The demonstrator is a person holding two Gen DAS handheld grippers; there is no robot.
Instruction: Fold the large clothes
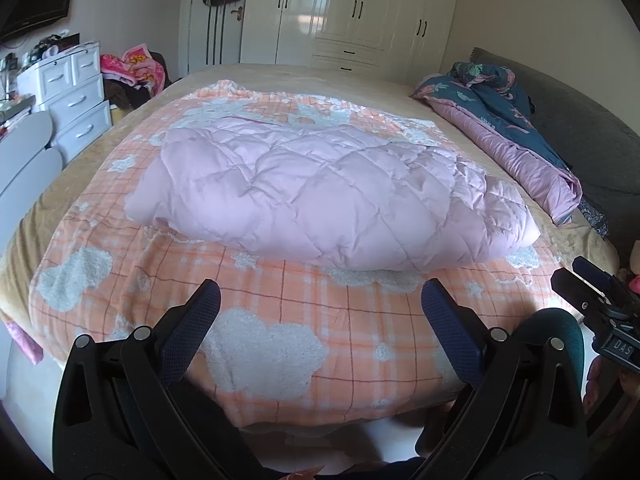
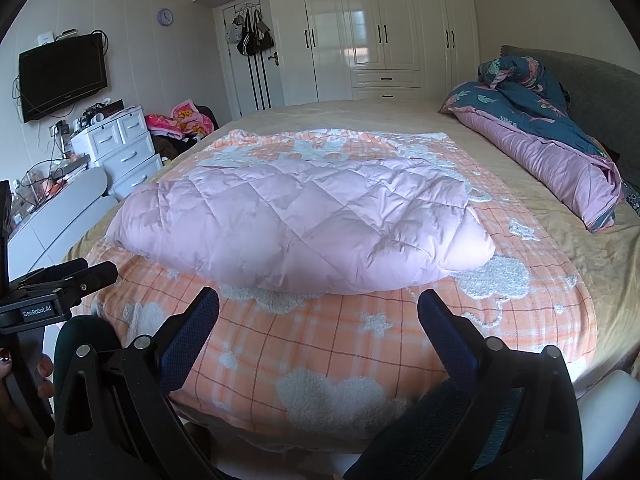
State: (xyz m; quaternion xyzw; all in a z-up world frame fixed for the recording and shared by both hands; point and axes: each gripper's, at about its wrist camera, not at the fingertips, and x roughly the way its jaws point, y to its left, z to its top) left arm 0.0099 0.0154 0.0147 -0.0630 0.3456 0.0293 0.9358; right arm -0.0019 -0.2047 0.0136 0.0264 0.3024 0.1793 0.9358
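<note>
A: Pink quilted down, that's the garment: a puffy coat lying in the middle of the orange checked blanket on the bed.

B: How far along would you call it?

A: It already looks folded into one thick bundle, edges tucked under, no sleeve showing. I'd judge most of the folding done, perhaps one more fold or a tidy left.

B: Which way does it run?

A: Its long axis goes across the bed, left to right in both wrist views, the rounded folded edge toward the cameras.

B: And the tools?

A: The left gripper and right gripper both hang at the near edge of the bed, fingers spread wide, nothing between them, clear of the coat.
</note>
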